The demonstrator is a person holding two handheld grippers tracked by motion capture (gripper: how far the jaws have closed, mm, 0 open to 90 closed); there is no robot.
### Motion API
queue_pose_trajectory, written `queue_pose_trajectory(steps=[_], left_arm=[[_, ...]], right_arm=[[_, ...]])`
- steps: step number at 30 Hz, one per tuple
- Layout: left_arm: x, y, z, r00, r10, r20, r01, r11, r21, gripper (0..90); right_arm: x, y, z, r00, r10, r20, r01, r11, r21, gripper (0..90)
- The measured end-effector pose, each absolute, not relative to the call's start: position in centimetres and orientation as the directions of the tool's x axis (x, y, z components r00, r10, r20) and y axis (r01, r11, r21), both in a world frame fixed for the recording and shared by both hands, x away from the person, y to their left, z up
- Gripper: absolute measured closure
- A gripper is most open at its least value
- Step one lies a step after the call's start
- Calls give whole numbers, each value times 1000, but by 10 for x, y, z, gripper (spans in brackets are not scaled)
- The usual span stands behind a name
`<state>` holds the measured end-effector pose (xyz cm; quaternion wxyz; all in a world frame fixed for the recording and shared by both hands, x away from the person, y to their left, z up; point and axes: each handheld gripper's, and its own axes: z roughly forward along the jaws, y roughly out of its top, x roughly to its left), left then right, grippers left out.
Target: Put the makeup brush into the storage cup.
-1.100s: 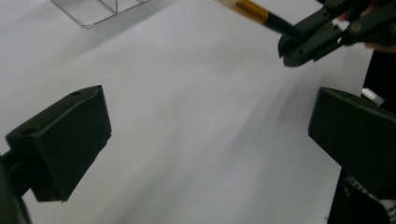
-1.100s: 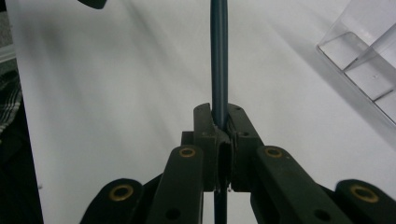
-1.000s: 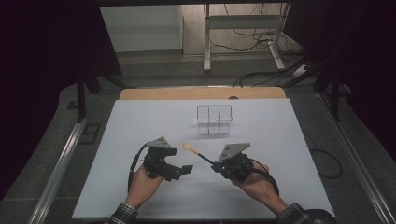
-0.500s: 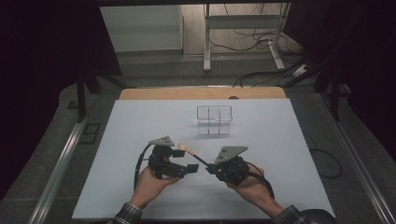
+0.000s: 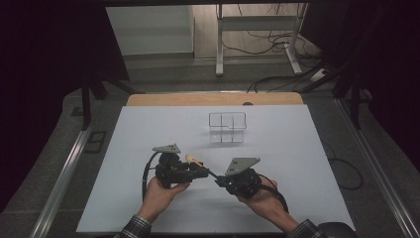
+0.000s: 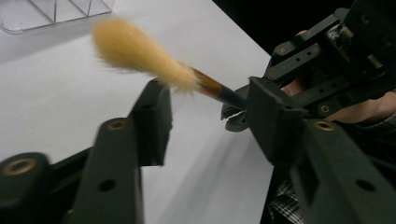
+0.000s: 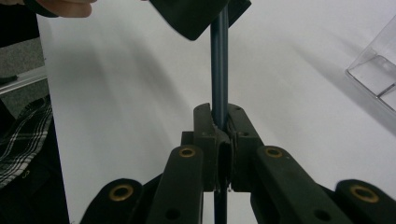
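Observation:
A brush with a tan bristle head [image 5: 190,158] [image 6: 140,51] and a dark blue handle [image 7: 218,60] is held above the white table. My right gripper [image 5: 218,179] [image 7: 219,126] is shut on the handle, its jaws pinching it. My left gripper [image 5: 200,173] [image 6: 210,107] faces it from the left. Its jaws have just been closing and stand on either side of the brush near the ferrule, with a gap still showing beside the thin shaft. In the left gripper view the right gripper [image 6: 232,116] grips the handle just behind my right-hand jaw.
A clear plastic compartment box [image 5: 227,128] [image 6: 46,14] [image 7: 378,70] stands farther back on the white table sheet [image 5: 297,148]. A wooden strip [image 5: 213,99] edges the table's far side. Metal rails run along both sides, and cables lie on the floor beyond.
The left gripper's jaws have narrowed around the brush. The right gripper keeps its hold and has barely shifted.

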<state>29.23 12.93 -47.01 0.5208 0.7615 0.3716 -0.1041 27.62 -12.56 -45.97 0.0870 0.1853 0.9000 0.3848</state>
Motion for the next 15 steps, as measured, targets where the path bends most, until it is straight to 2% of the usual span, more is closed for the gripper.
queue_pose_trajectory(steps=[5,6,9,12,13,15], left_arm=[[293,130,-472,689,444,-573,693,-169,701,636],[293,131,-472,684,432,-588,700,-162,695,674],[295,135,-474,674,321,-665,725,-115,679,809],[293,133,-471,689,344,-638,710,-143,690,828],[292,133,-471,688,355,-633,708,-141,692,828],[292,134,-470,687,382,-619,706,-148,692,828]], right_arm=[[276,-124,-463,-922,387,-18,260,654,711,844],[276,-123,-463,-923,385,-17,260,656,708,844],[276,-122,-465,-924,380,-29,253,668,700,840],[276,-121,-466,-930,365,-39,240,684,689,832],[276,-121,-467,-931,363,-38,239,683,690,820],[278,-122,-468,-928,371,-30,248,677,693,700]])
